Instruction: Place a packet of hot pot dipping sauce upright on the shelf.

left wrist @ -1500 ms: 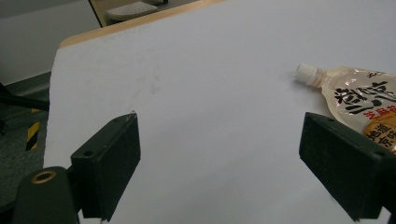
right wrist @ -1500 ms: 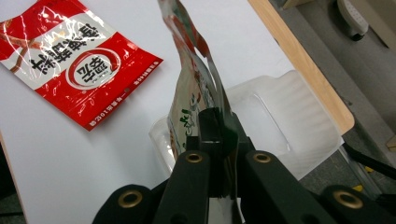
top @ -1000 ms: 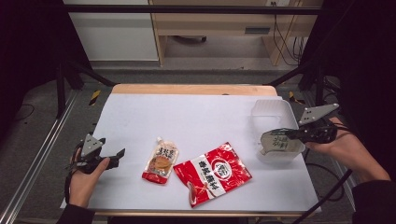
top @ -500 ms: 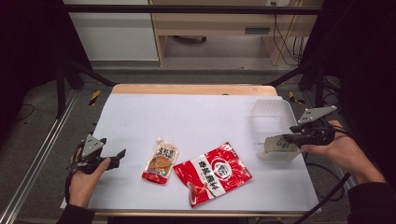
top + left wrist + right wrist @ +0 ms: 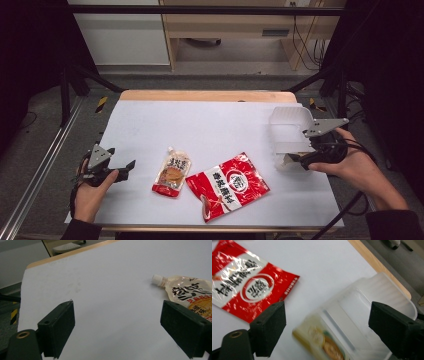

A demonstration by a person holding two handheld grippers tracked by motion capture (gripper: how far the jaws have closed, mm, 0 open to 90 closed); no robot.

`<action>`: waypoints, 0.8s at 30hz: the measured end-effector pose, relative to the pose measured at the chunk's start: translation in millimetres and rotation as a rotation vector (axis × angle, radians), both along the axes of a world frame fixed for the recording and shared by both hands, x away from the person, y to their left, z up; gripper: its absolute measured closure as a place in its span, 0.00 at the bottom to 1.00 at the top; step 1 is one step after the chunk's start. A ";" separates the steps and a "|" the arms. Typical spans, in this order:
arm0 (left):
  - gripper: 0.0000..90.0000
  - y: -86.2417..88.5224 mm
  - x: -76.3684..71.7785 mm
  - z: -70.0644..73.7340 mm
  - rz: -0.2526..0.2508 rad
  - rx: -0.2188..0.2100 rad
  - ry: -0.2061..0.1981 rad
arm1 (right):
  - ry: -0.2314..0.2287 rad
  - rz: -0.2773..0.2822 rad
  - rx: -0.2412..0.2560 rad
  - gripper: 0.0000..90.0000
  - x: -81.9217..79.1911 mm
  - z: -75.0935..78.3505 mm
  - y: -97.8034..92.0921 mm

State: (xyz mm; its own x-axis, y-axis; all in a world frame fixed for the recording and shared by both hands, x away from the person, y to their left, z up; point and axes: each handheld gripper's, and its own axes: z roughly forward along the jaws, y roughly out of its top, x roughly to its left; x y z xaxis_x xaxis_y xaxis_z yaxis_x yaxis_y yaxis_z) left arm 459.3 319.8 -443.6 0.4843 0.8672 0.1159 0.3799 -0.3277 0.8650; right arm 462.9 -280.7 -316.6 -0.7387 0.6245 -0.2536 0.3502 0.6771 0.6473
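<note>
Work surface: a table covered with a white sheet (image 5: pixel 210 125), with a strip of pale wood showing along its far edge.

Left gripper: the left gripper (image 5: pixel 125 167) is held in the person's left hand (image 5: pixel 90 192) low over the near left part of the sheet. In the left gripper view its two black jaws stand wide apart with bare white sheet between them; nothing is held.

Spouted pouch: a small translucent pouch with a white screw cap and a red bottom edge (image 5: pixel 172 173) lies flat on the sheet, just to the right of the left gripper and apart from it. Its cap points toward the far side of the table. In the left gripper view the cap and upper print show beyond the right-hand jaw (image 5: pixel 180 291).

Red packet: a larger red and white foil packet with printed characters and a round emblem (image 5: pixel 229 185) lies flat near the front edge, close beside the pouch. Contact between the two cannot be told.

Clear tray: a translucent rectangular plastic tray (image 5: pixel 287 130) sits at the right side of the sheet.

Right gripper: the right gripper (image 5: pixel 295 161) is held in the right hand (image 5: pixel 357 170) at the near end of the tray. Its jaws are spread wide.

Small sachet: a pale packet with a printed food picture (image 5: pixel 324 343), blurred, lies in the near end of the tray, between the open jaws; no grip on it is visible.
</note>
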 end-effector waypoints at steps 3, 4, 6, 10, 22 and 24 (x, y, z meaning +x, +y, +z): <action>0.14 -1.6 -0.2 -0.1 -0.005 0.005 0.000 | -0.013 0.014 0.007 0.13 -3.9 4.0 16.0; 0.14 -1.8 -0.2 0.0 -0.007 0.006 0.001 | -0.022 0.020 0.008 0.12 -5.1 5.3 23.6; 0.13 -2.3 -0.3 0.0 -0.010 0.008 0.001 | -0.027 0.025 0.007 0.12 -5.8 6.9 34.3; 0.13 -2.6 -0.6 0.3 -0.012 0.007 -0.002 | -0.034 0.053 0.022 0.12 -5.7 5.2 62.2; 0.13 -4.3 -1.1 0.6 -0.029 0.002 0.001 | -0.008 0.114 0.056 0.15 -2.2 -25.1 136.3; 0.14 -5.6 -1.1 0.9 -0.038 0.005 0.001 | -0.005 0.115 0.080 0.16 -0.8 -31.1 147.3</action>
